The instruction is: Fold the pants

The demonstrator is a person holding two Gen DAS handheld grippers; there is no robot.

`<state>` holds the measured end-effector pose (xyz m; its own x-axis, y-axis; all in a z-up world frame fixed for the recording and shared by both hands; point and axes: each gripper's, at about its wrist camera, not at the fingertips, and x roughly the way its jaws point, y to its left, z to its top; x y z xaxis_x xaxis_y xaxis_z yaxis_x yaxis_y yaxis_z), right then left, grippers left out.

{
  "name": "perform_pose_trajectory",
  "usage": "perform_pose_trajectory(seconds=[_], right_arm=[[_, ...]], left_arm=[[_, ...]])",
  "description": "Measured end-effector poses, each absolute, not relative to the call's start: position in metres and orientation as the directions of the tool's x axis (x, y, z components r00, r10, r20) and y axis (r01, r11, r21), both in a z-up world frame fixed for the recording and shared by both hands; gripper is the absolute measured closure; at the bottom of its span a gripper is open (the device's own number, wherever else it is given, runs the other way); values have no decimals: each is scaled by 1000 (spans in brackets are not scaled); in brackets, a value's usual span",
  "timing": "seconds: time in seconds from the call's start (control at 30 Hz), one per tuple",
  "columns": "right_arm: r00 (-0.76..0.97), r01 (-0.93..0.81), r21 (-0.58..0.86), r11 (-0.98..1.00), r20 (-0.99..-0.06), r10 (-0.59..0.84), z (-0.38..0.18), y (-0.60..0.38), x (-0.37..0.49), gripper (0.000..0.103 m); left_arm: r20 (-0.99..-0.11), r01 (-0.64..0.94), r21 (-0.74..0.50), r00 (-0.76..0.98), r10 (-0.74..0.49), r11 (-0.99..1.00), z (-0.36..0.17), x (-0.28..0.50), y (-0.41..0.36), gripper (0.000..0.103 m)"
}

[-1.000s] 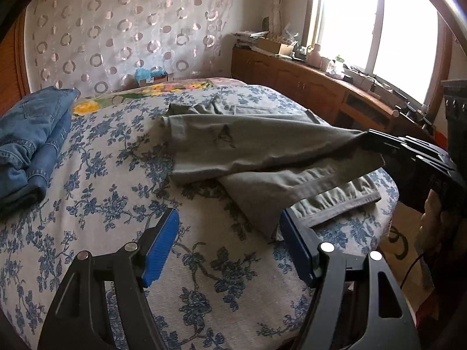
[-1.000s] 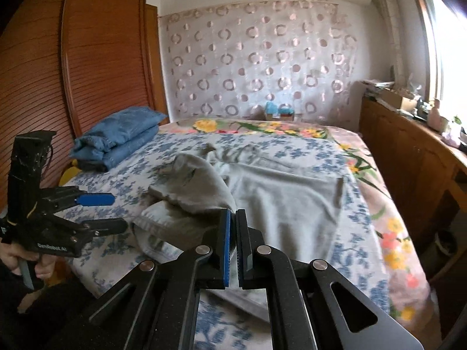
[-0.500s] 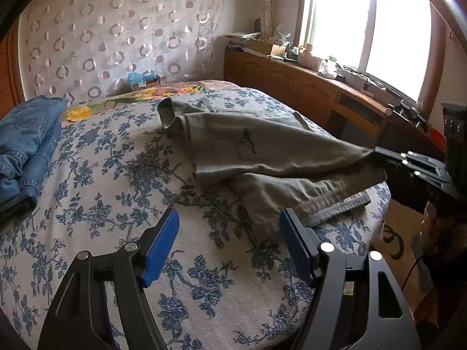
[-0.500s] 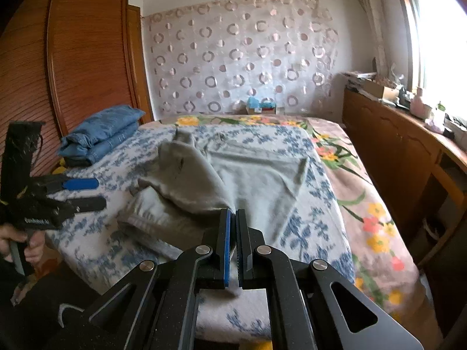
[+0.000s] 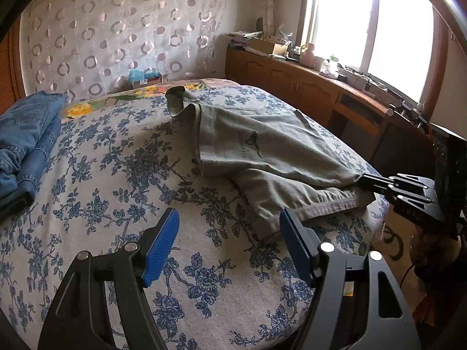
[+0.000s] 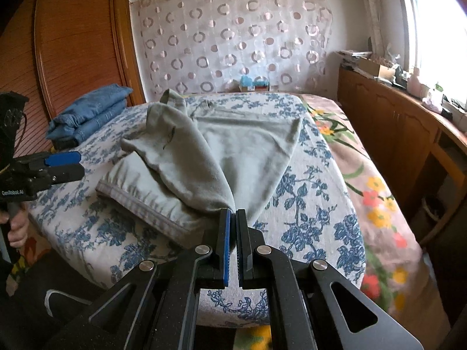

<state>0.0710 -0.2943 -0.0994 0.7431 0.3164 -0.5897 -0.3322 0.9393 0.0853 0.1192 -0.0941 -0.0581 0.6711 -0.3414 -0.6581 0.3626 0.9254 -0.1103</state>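
Daylit from the window (image 5: 370, 26), blown out to white glare. Soft shadows across the bed (image 5: 116, 175). Strong fisheye bending and dark vignetting at the corners. Slightly blurred toward the right edge of the right wrist view.

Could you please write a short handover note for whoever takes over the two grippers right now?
Right gripper: shut on a corner of the grey-green pants, pulling the cloth taut toward the near bed edge.
Left gripper: open, holding nothing, above the floral bedspread just short of the pants' hem.
Pants: lying on the bed, partly doubled over, one layer across another, hem band at the near edge.
Folded blue jeans lie at the far left of the bed.
Left: probably take the hem with the left gripper, then finish and flatten the fold.
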Motion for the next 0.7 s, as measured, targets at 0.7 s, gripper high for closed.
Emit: perform_pose_trajectory(seconds=[0.7], right_arm=[[753,-404,89,911,-534,386,-78,-283,71,68]], left_arm=[[-647,340,-104,690,-323,935,-49,118,-83,31]])
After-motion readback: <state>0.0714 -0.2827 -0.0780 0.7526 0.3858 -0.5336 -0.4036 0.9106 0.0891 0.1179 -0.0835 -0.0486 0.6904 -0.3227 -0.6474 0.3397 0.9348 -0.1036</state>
